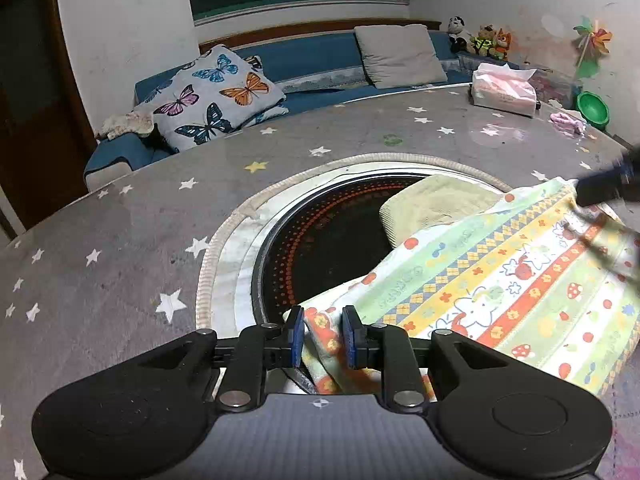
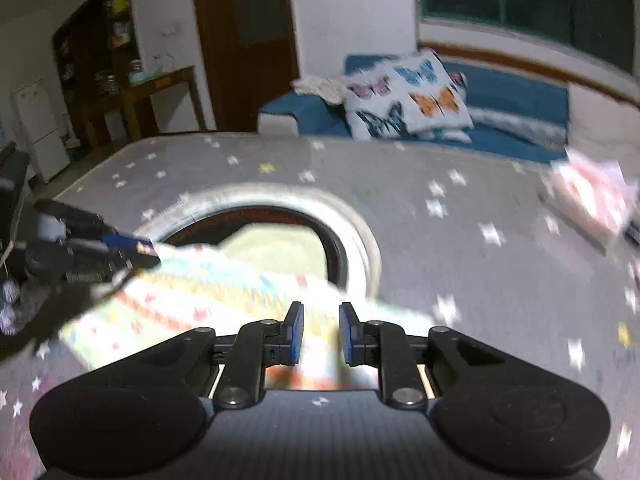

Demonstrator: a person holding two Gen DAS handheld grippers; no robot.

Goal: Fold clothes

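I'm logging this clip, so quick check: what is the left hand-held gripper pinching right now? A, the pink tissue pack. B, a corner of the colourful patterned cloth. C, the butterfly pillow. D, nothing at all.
B: the left hand-held gripper has its blue pads closed on a bunched corner of the patterned cloth.

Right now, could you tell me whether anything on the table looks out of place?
Yes: a crumpled pink cloth lies loose by the green bowl, and a beige folded cloth sits in the table's round black recess.

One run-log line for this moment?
step: fold | left gripper: shut on patterned cloth | right gripper: gripping same cloth, blurred | cloth partly over round inset
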